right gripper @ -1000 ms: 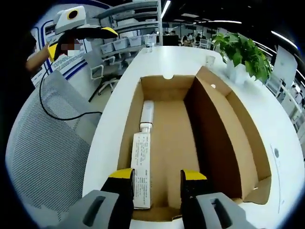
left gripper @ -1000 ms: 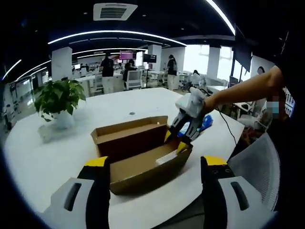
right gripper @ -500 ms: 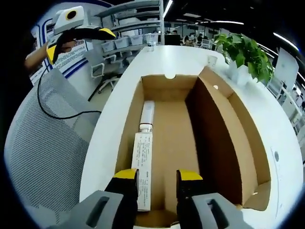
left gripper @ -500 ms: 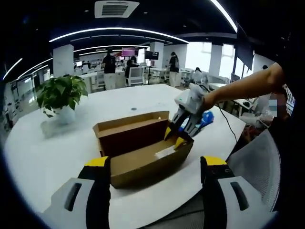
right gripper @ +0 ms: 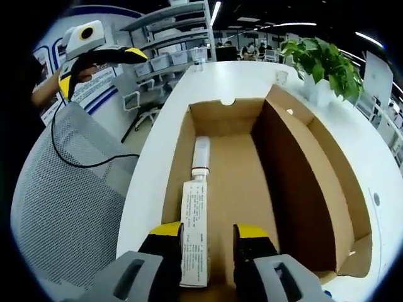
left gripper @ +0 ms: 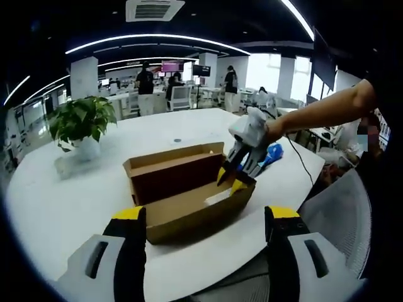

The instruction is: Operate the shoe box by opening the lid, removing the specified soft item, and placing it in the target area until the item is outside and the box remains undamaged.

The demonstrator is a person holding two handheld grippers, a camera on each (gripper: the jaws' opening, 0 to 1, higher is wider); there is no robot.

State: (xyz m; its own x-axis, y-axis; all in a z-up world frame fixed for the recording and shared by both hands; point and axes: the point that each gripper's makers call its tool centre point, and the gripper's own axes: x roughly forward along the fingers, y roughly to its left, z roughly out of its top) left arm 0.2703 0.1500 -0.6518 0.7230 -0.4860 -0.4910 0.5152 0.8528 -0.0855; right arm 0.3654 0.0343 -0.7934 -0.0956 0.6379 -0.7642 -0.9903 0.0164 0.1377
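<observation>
Right gripper view: right gripper [right gripper: 206, 233] jaws parted with a narrow gap, tips over the near end of the open shoe box [right gripper: 296, 182], just right of a white tube [right gripper: 196, 229] lying lengthwise along the box's left wall. Left gripper view: left gripper [left gripper: 203, 217] jaws spread wide, gripping nothing, short of the box on the white table [left gripper: 56, 207]. Potted plant [left gripper: 79, 126] far left.

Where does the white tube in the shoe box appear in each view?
Left gripper view: the tube is a pale strip inside the box, just below the right gripper.
Right gripper view: the tube lies lengthwise along the box's left wall, reaching down beside the fingers.
Shared landmark: the potted plant on the white table.
</observation>
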